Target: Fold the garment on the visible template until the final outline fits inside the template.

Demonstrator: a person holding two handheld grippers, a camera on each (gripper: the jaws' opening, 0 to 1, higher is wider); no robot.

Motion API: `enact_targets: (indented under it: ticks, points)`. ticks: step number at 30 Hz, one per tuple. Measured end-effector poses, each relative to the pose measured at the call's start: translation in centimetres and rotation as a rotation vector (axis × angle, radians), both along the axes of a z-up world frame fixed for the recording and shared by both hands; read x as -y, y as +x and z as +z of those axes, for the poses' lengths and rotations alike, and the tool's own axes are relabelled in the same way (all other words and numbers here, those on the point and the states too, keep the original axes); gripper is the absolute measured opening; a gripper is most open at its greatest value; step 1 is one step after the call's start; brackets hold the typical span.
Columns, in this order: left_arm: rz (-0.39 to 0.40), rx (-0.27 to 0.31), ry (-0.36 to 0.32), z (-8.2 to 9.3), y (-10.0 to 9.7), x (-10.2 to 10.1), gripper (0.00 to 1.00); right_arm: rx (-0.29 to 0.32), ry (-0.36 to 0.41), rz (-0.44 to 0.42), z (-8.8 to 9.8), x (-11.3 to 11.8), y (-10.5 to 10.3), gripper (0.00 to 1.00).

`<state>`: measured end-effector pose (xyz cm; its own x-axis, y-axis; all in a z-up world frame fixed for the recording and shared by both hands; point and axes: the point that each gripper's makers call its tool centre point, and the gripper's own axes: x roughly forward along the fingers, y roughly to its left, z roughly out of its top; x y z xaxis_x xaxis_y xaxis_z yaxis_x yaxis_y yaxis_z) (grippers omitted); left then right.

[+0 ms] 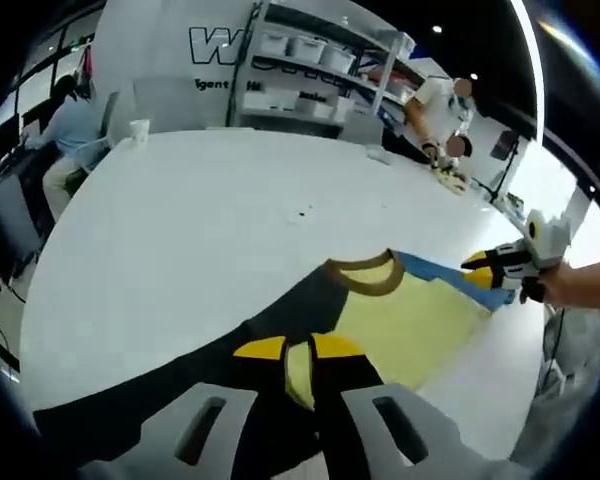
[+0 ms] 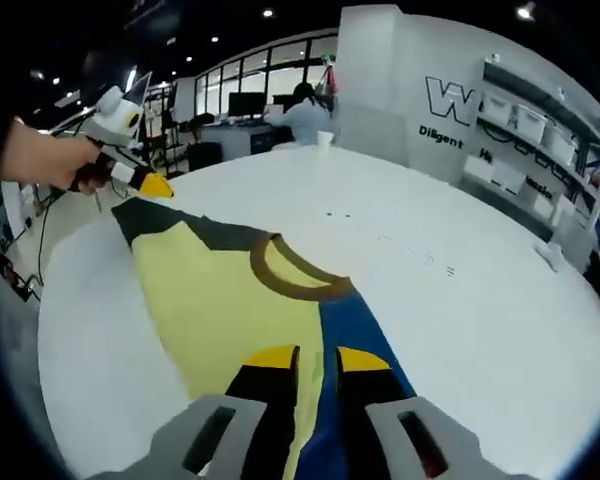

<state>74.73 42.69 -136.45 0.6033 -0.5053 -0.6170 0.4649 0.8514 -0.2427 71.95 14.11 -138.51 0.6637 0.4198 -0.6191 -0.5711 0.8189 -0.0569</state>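
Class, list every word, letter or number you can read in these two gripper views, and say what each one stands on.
"W": big outlined letter on the white wall panel, cut off in both views.
"Diligent": small dark print under it on that panel, right gripper view; it may read otherwise.
Further small wall print, left gripper view: too blurred.
Shelf boxes: no readable labels.

The left gripper [image 1: 298,350] sits low at the near edge of its view, yellow-tipped jaws nearly together, pinching cloth. The right gripper [image 2: 314,362] holds the same pose, jaws close on fabric. A hand [image 2: 42,155] grips the left gripper's handle, far left.
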Motion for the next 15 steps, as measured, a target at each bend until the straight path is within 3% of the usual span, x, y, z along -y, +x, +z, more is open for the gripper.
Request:
enact_targets:
  ticks: [7,13,15]
  points:
    - [-0.106,-0.032,-0.002,-1.1,-6.2,0.8,0.1,-0.057,0.061,0.016,-0.5,1.6,-4.3,0.11]
    - [-0.172,-0.037,0.032,-2.9,-7.8,1.4,0.17,-0.121,0.049,0.066,-2.3,1.6,-7.6,0.16]
    - [-0.179,-0.045,0.041,-3.6,-7.5,1.4,0.21,-0.122,0.042,0.073,-2.6,1.6,-7.9,0.17]
